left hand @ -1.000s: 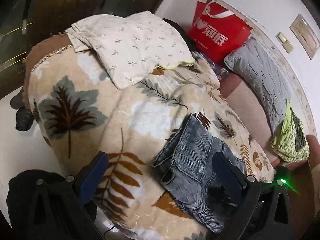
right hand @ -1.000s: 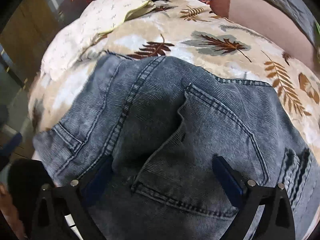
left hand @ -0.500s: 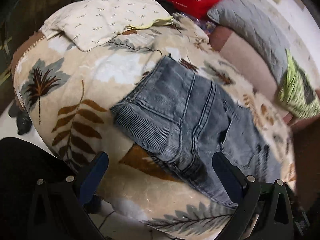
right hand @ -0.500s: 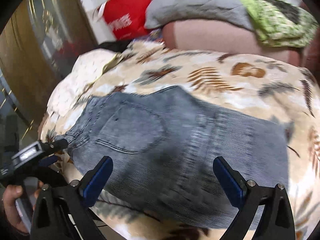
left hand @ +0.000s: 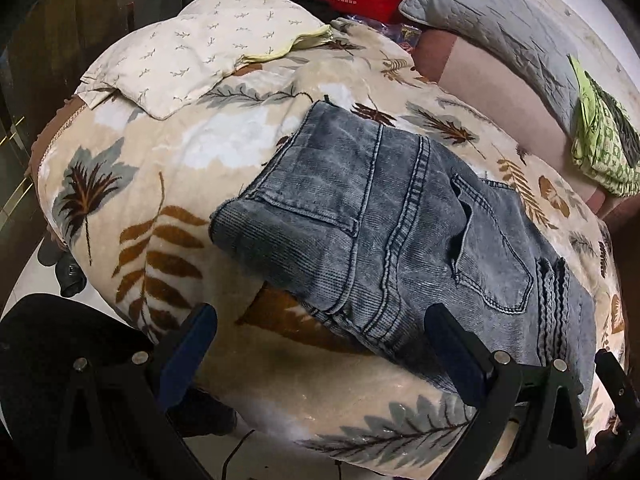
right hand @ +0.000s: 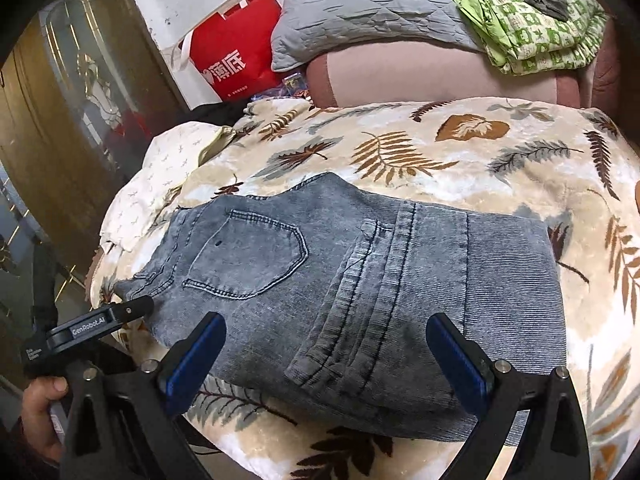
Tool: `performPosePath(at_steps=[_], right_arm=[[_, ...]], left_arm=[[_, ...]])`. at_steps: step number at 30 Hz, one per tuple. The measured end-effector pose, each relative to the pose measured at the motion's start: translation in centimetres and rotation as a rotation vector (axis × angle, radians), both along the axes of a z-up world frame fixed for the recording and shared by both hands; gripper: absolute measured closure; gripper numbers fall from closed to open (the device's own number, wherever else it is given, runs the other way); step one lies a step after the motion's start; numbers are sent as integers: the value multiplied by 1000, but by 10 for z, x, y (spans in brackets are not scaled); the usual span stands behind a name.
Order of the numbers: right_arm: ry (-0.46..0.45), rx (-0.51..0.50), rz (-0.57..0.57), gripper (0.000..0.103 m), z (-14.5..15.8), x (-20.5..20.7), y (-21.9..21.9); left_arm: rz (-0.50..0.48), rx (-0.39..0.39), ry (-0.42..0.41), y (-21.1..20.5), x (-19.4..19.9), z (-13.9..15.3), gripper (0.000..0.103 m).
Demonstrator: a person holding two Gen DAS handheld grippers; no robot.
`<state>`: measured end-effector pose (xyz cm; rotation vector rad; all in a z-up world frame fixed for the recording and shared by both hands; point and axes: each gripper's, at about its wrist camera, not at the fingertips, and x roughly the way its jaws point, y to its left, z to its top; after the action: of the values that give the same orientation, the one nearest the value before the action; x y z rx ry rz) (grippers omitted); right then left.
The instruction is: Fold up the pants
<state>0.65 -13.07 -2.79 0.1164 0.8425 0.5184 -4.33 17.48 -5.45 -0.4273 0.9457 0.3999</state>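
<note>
I am in a home, in a lived-in sitting or sleeping room; a leaf-print plush blanket (right hand: 460, 152) covers the surface before me; a grey quilted pillow (right hand: 360, 12) leans on a pink upholstered backrest (right hand: 420, 76); a red shopping bag (right hand: 236, 60) stands by the wall; a cream patterned cushion (left hand: 208, 48) lies alongside.

Both the left gripper (left hand: 320, 344) and the right gripper (right hand: 326, 350) hang with jaws spread wide, gripping nothing. A hand (right hand: 40, 416), probably the left, grasps the left gripper's handle.

Pants (right hand: 344, 288) on blanket (right hand: 480, 160) (folded).
</note>
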Motion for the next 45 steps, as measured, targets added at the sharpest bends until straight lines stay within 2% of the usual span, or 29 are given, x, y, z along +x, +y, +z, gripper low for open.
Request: performPosePath(at_steps=[8,11,14,17,24,32,35,37,39,41,42,43,45], right_arm=[[1,-20,-4,2,-4,0,4],[-1,-21,-5,2,-4,0,4],[-2,-18,-6,2,-4,0,3],[0,-14,-6,2,-5,1,2],[2,4,-15,2,-5,3,-4],[3,3,-22,2,-6,5,-5],[5,3,-26,2,-7,5,-6],[4,3,-25,2,-7,5,-6],[3,2,-25,2,-7,5,-6],[2,-3,-25,2,-8,5,-5],[1,-6,-25,2,-8,5,-4],[4,-9,-25,2,-8,6,-3],[21,-6,-16,2,-9,7,1]], left_arm=[[4,-59,-3,8,-1,-5,0],[31,-181,-23,24,-4,-9,0],[76,-392,-68,47,-6,-18,0],[109,-511,-84,61,-2,-25,0],[157,-575,-88,70,8,-26,0],[94,-675,-140,67,25,-24,1],[92,-681,-146,69,25,-29,8],[95,-665,-147,70,24,-29,19],[104,-649,-148,71,26,-29,24],[106,-616,-137,73,26,-29,39],[106,-588,-120,74,28,-29,56],[107,-565,-105,74,29,-30,64],[107,-562,-119,75,29,-32,66]])
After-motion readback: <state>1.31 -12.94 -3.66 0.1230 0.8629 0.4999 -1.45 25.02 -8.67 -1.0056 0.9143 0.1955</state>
